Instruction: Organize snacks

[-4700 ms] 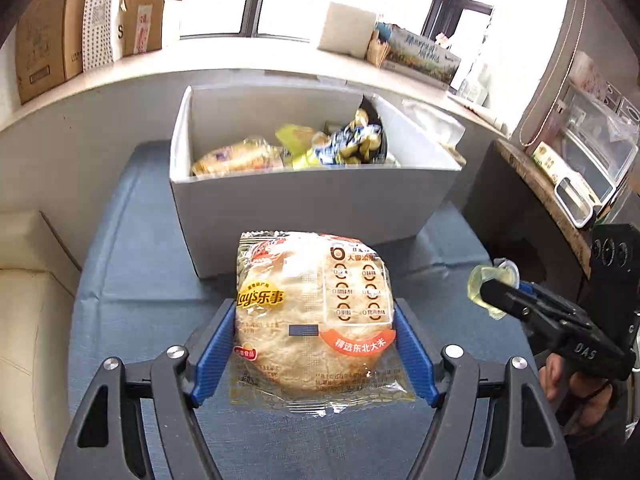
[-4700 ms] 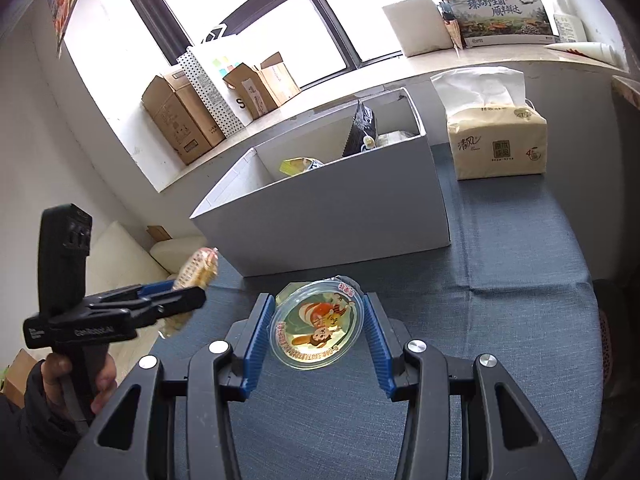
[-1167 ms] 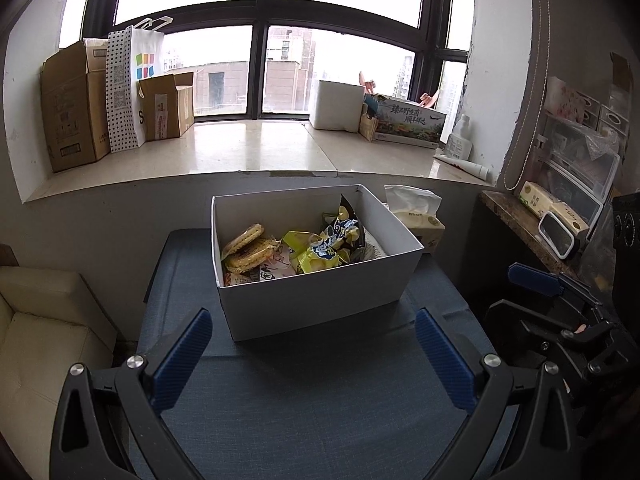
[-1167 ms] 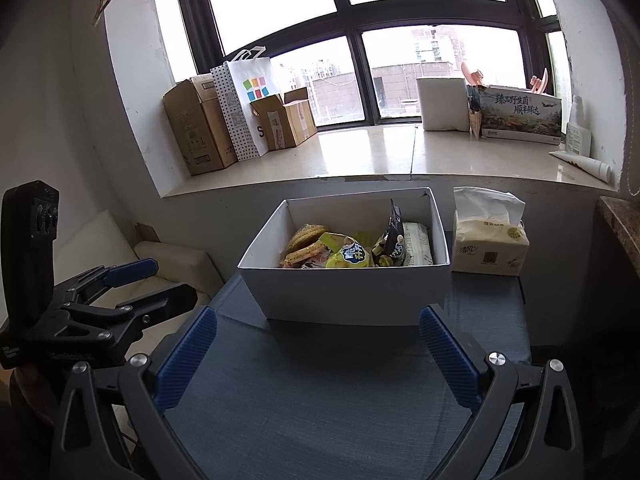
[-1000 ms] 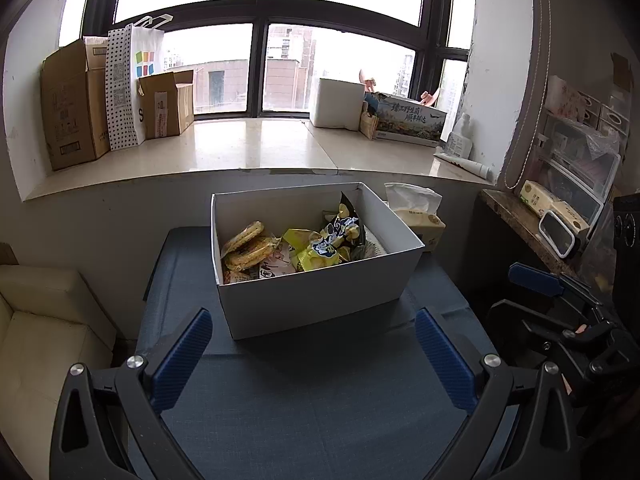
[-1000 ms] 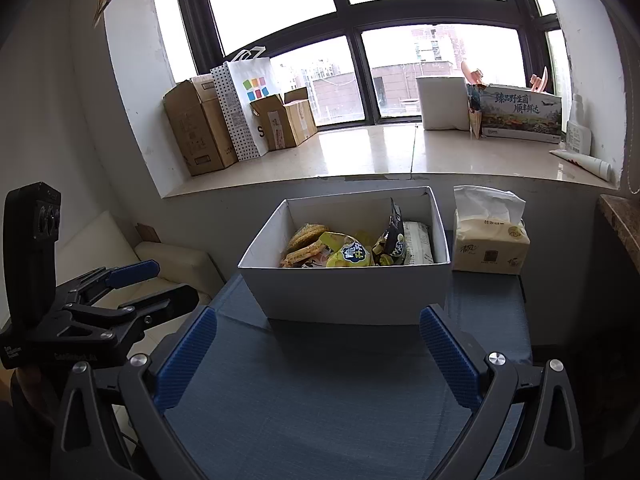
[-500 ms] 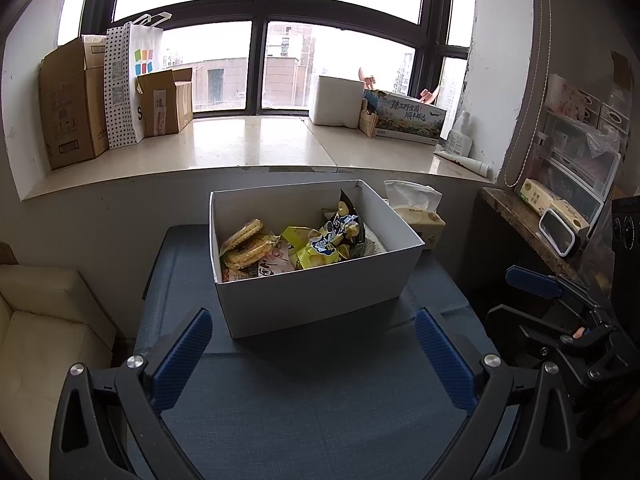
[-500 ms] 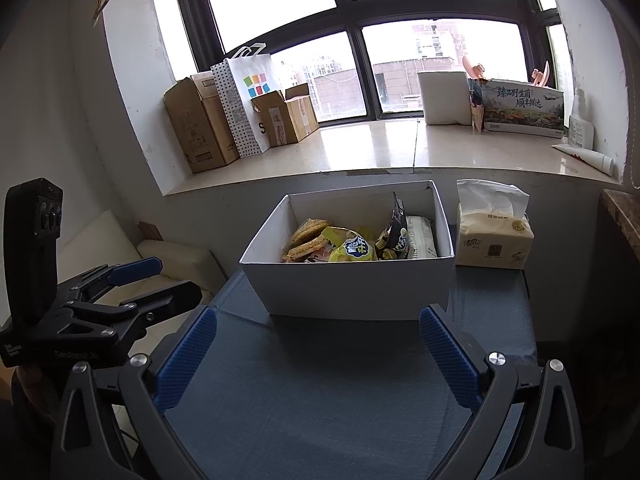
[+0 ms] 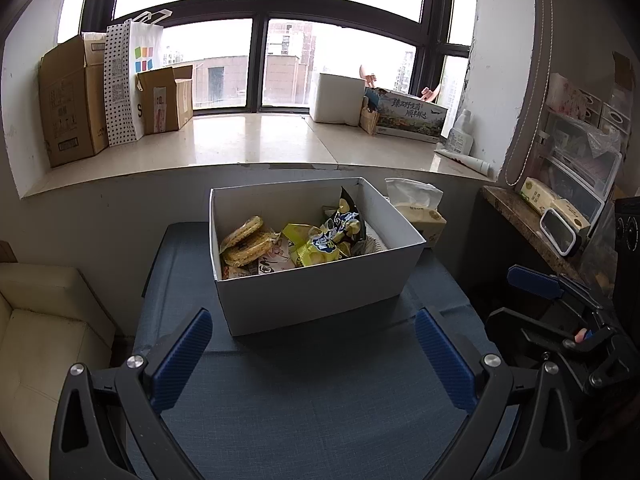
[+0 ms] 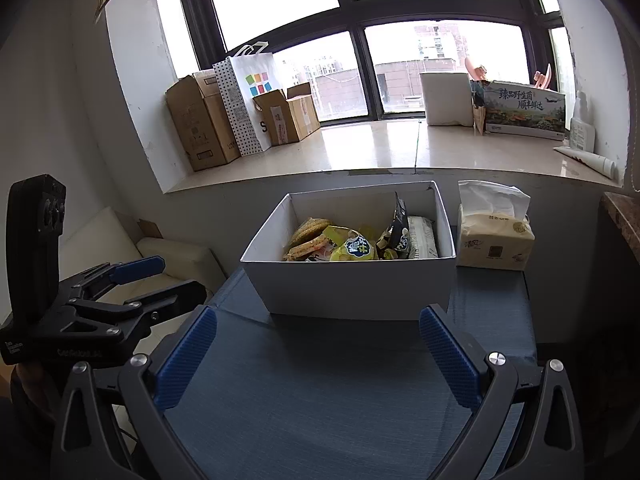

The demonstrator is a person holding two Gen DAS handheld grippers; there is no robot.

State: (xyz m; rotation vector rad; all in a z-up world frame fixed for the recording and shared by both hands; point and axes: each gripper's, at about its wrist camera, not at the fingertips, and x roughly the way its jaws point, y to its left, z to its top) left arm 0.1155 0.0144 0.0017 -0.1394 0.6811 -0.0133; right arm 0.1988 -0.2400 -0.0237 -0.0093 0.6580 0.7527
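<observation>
A white box (image 9: pixel 320 292) (image 10: pixel 352 284) stands on the blue-clothed table (image 9: pixel 304 408) and holds several snacks: round rice crackers (image 9: pixel 246 240) (image 10: pixel 308 236), yellow packets (image 9: pixel 320 246) (image 10: pixel 354 250), a dark packet (image 10: pixel 398 228). My left gripper (image 9: pixel 314 352) is open and empty, hovering over the cloth on the near side of the box. My right gripper (image 10: pixel 316 344) is open and empty too, held back from the box's front wall. Each gripper shows at the edge of the other's view: the right gripper (image 9: pixel 536 300), the left gripper (image 10: pixel 156 276).
A tissue pack (image 10: pixel 494 240) (image 9: pixel 420 216) sits right of the box. The windowsill behind carries cardboard boxes (image 9: pixel 68 100), a dotted paper bag (image 9: pixel 128 80) and a printed carton (image 10: pixel 524 108). A cream sofa (image 9: pixel 40 332) is at the left, a cluttered shelf (image 9: pixel 560 216) at the right.
Earlier the left gripper held a rice cracker pack and the right a round jelly cup; both are now open and empty, pulled back and higher. In the last second the views barely shift.
</observation>
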